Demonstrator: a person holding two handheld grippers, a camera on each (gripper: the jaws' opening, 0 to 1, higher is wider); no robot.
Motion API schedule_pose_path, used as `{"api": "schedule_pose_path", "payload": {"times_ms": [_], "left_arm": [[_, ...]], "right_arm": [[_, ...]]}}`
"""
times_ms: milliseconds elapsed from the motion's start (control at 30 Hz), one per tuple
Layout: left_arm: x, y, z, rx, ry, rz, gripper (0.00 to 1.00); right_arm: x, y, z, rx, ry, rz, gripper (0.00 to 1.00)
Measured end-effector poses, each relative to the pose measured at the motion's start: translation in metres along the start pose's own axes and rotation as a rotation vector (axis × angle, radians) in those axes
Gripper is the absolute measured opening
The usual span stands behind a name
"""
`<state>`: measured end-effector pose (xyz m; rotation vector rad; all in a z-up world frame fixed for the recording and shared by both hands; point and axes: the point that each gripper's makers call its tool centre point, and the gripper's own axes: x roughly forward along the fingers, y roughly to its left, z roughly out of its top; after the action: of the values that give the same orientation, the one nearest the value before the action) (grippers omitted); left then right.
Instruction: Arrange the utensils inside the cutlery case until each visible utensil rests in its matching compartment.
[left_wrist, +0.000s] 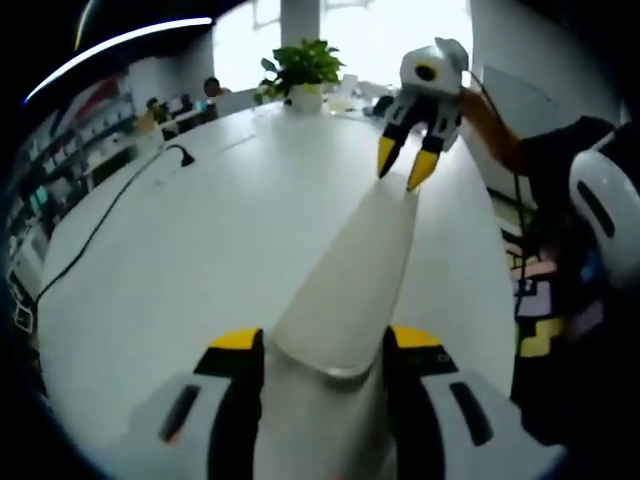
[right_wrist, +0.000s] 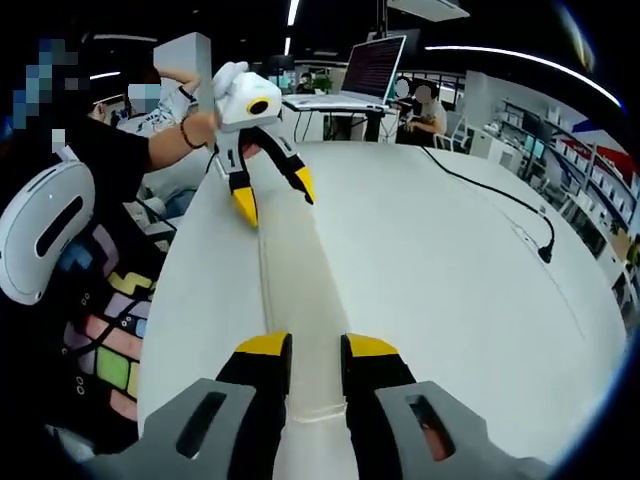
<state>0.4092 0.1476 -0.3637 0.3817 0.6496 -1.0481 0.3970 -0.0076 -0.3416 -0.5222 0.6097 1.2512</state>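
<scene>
Worktop (left_wrist: 200, 250), white, round-edged and broad, spreads through the left gripper view. One thin black cable (left_wrist: 100, 230) trails over its left part, and one green potted plant in a white pot (left_wrist: 305, 70) stands at the far rim. The wide surface between them is open. At the bottom, the left hand-held gripper (left_wrist: 325, 340) has its yellow-tipped jaws set wide and pressed against both sides of one long, pale, translucent plastic cutlery case (left_wrist: 360, 260). The case runs up and right across the worktop to the right hand-held gripper (left_wrist: 403, 168). I cannot tell whether the case rests on the surface or hangs just above it. In the right gripper view, a person in dark clothing stands at the left, just off the worktop's (right_wrist: 450, 280) near edge. The left hand-held gripper (right_wrist: 275, 200) meets the case (right_wrist: 295, 290) at its far end. One open laptop (right_wrist: 375, 65) sits beyond it. The right hand-held gripper (right_wrist: 315, 345) holds its jaws close, pinching the case's narrow end. To the right lies open white surface, crossed by the cable (right_wrist: 500, 195) near the rim.
</scene>
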Motion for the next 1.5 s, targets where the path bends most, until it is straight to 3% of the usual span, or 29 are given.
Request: {"api": "schedule_pose_path", "payload": {"times_ms": [167,667,1033,1133,1300,1500], "left_arm": [[0.004,-0.002,-0.002,-0.080,-0.053,-0.014,0.55],[0.003,-0.001,-0.005,-0.042,-0.120,-0.002,0.51],[0.004,-0.001,-0.004,-0.067,-0.160,-0.008,0.52],[0.005,0.000,-0.004,-0.062,-0.170,-0.012,0.52],[0.005,0.000,-0.002,-0.065,-0.190,-0.019,0.53],[0.007,-0.002,-0.003,-0.031,-0.189,-0.009,0.55]], "right_arm": [[0.009,0.005,0.008,-0.012,0.055,0.016,0.17],[0.042,0.014,0.035,-0.075,0.171,0.069,0.17],[0.080,0.029,0.068,-0.139,0.223,0.125,0.13],[0.084,0.029,0.070,-0.117,0.301,0.139,0.13],[0.089,0.032,0.075,-0.204,0.384,0.143,0.13],[0.102,0.036,0.086,-0.248,0.415,0.158,0.13]]}}
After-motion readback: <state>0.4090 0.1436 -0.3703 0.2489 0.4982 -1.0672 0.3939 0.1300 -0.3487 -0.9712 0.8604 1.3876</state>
